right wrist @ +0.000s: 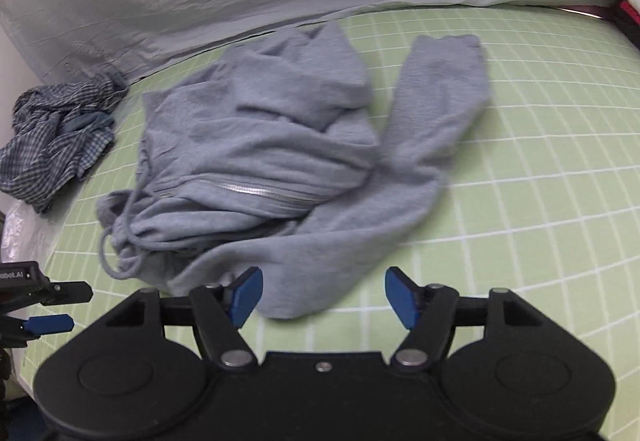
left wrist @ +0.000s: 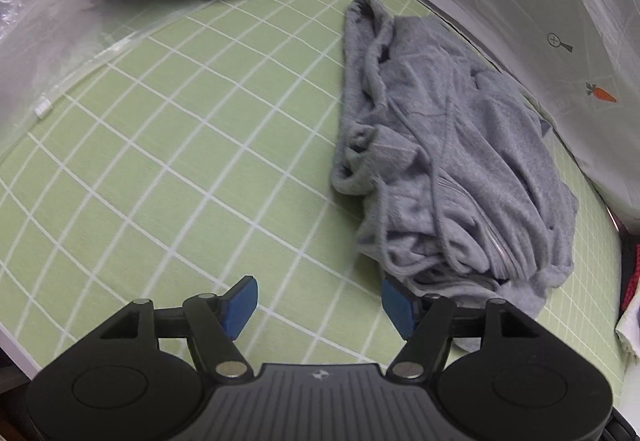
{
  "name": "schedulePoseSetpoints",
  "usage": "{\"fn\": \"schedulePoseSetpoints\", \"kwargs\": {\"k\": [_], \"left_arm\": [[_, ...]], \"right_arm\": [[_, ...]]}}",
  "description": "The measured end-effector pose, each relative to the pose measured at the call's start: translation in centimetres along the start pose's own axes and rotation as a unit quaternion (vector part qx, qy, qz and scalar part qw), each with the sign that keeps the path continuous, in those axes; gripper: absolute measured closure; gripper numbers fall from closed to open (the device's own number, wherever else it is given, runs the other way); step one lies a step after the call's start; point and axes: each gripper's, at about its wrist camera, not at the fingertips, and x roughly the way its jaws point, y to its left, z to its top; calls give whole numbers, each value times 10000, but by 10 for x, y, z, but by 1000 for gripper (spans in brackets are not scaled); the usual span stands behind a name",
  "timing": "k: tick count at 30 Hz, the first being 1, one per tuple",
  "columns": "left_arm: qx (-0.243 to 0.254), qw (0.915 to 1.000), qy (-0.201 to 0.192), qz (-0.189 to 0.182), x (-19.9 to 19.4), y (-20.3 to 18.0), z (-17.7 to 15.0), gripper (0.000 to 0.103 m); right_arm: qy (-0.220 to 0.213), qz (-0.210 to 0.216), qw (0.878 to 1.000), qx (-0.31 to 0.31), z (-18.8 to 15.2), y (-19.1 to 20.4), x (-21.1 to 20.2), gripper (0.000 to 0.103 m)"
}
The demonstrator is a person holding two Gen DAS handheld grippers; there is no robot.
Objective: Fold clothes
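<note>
While the checked shirt (right wrist: 56, 137) sat bunched at far left, the grey hoodie (right wrist: 272, 161) lay crumpled mid-sheet (right wrist: 540, 161), one sleeve (right wrist: 440, 89) flung rightward. Left gripper (left wrist: 318, 305) jaws stood apart, nothing between them. Right gripper (right wrist: 324, 299) jaws stood apart over the hoodie's near hem, unclamped.

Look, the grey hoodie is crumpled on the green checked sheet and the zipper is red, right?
Nearly. The grey hoodie does lie crumpled on the green checked sheet, but its zipper is silver, not red. The right wrist view shows it best.
</note>
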Motion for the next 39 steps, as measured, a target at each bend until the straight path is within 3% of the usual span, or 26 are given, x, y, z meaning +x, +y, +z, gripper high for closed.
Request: {"fn": "schedulePoseSetpoints", "kwargs": {"k": [4, 11, 13, 18, 19, 20, 21, 23, 24, 29, 39], "left_arm": [[-94, 9995, 158, -268, 20, -35, -16, 29], [-678, 9955, 357, -553, 60, -83, -29, 27], [-762, 9957, 256, -468, 66, -95, -30, 18], [-811, 9966, 82, 78, 73, -121, -27, 17], [-737, 9969, 49, 253, 73, -125, -28, 20], [-657, 9969, 16, 431, 72, -129, -28, 29], [-578, 9965, -17, 608, 72, -133, -28, 48], [-320, 9968, -94, 732, 71, -134, -28, 73], [-277, 9970, -123, 706, 71, -131, -29, 77], [-609, 9969, -79, 487, 61, -100, -29, 82], [-1040, 9907, -291, 826, 23, 3, -10, 87]], "right_arm": [[2, -231, 9988, 439, 12, -57, -12, 31], [71, -574, 9974, 429, 21, -120, -16, 30], [83, -649, 9969, 432, 25, -136, -16, 30], [109, -781, 9958, 459, 40, -171, -7, 30], [105, -792, 9956, 479, 44, -176, -4, 30], [97, -801, 9955, 494, 48, -180, -1, 30], [87, -808, 9954, 506, 53, -182, 1, 30], [68, -823, 9952, 531, 61, -188, 6, 30], [51, -812, 9952, 540, 65, -188, 8, 30], [108, -727, 9960, 518, 59, -179, 10, 30], [200, -880, 9919, 890, 27, -156, -7, 30]]}}
